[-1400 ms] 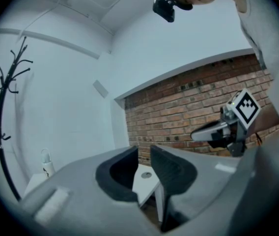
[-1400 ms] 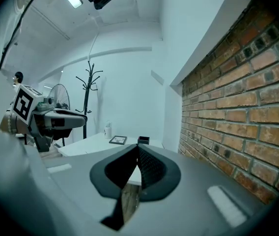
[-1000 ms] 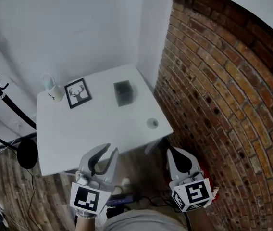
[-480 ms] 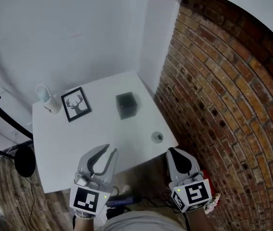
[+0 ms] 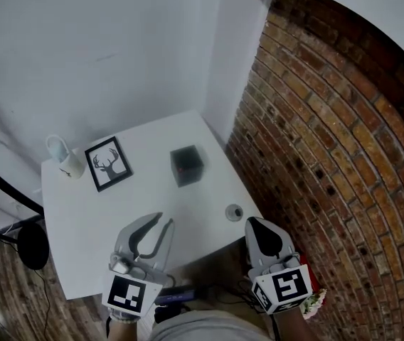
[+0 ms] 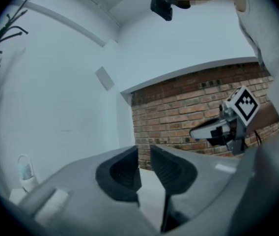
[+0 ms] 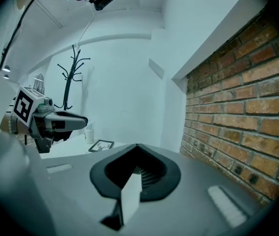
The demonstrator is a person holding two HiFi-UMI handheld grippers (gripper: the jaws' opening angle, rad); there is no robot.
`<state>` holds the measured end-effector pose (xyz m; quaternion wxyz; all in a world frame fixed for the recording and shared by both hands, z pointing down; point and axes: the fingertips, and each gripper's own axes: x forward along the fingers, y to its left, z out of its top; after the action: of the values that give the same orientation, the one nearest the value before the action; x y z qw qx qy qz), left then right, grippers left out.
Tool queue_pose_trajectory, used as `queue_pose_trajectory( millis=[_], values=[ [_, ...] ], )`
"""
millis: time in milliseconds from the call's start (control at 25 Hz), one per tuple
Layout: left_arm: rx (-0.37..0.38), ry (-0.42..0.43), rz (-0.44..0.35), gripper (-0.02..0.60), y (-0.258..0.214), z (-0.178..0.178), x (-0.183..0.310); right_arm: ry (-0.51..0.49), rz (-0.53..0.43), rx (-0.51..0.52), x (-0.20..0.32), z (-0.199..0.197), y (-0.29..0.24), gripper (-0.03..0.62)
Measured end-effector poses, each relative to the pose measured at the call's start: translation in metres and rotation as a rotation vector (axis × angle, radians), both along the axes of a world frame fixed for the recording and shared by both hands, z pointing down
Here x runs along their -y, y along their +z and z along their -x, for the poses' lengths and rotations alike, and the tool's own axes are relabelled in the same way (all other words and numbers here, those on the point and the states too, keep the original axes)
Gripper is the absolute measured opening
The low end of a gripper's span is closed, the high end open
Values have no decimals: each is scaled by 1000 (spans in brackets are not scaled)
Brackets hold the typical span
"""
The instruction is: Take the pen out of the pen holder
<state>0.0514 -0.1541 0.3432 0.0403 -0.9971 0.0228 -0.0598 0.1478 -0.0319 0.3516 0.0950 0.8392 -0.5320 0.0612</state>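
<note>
A white cup [image 5: 61,160] with something pale standing up in it sits at the table's far left corner; the right gripper view shows the cup [image 7: 89,132] small and far off. A dark cube-shaped box [image 5: 187,165] stands near the far right of the white table [image 5: 117,212]. I cannot make out a pen. My left gripper [image 5: 163,222] hovers over the table's near edge, jaws a narrow gap apart and empty. My right gripper [image 5: 257,226] is held off the table's near right corner, jaws shut on nothing. Both are far from the cup.
A framed deer picture [image 5: 109,163] lies next to the cup. A small round grey object [image 5: 234,212] sits near the table's right edge. A brick wall [image 5: 330,162] runs along the right, white walls behind. A black coat stand [image 5: 3,183] is at the left.
The view has shifted: the table sits a little lower and nearer in the frame than a second ago. Both grippers keep their places and jaw states.
</note>
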Motion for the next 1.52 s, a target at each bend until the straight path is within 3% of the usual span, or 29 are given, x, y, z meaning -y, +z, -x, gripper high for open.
queue_pose_trajectory(
  millis=[560, 960, 1520],
  values=[
    [0, -5, -1, 66, -2, -2, 5, -4, -8, 9, 6, -1, 1, 3],
    [-9, -67, -18, 65, -9, -4, 7, -93, -20, -4, 18, -9, -2, 3],
    [-9, -87, -36, 65, -11, -15, 13, -102, -43, -5, 27, -26, -5, 3]
  ],
)
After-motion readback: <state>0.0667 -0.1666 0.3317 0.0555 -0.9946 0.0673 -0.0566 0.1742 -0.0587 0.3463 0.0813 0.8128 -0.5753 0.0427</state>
